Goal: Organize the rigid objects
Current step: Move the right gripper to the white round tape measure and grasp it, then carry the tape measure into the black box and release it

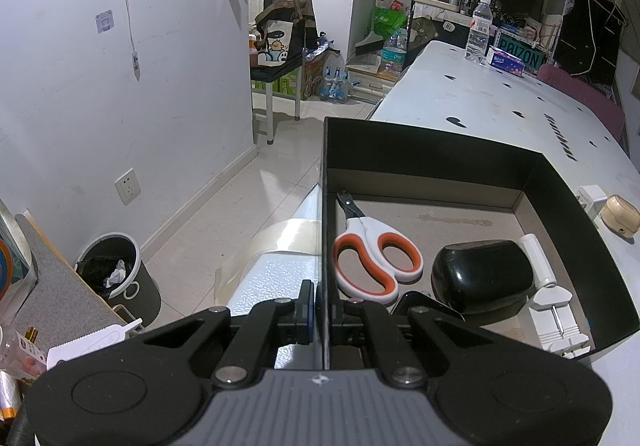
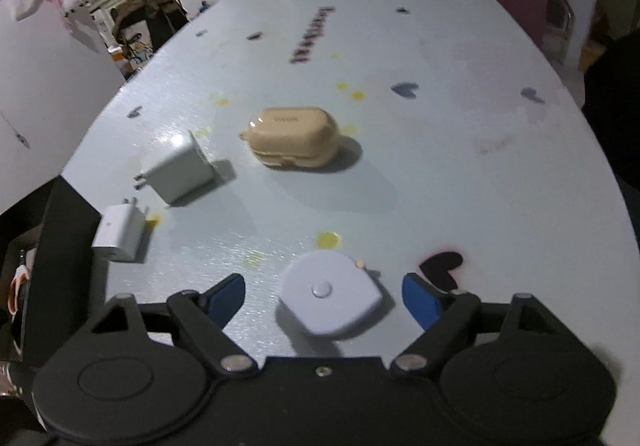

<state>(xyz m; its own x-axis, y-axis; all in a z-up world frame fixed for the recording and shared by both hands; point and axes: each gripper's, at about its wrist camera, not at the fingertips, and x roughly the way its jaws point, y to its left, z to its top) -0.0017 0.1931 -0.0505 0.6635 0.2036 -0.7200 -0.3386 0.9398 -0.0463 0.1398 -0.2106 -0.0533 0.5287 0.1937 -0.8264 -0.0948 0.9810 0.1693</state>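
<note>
White square puck (image 2: 331,296) lay on the table (image 2: 440,174) between our right gripper (image 2: 324,296)'s spread, non-touching fingers; our left gripper (image 1: 320,310) was clamped on the black box (image 1: 325,206)'s wall.

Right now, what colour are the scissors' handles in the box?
White with orange inner grips; the left wrist view shows them best.

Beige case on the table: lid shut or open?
Shut. The beige case lies flat on the table, lid seated on its base all along the seam, no gap showing.
</note>
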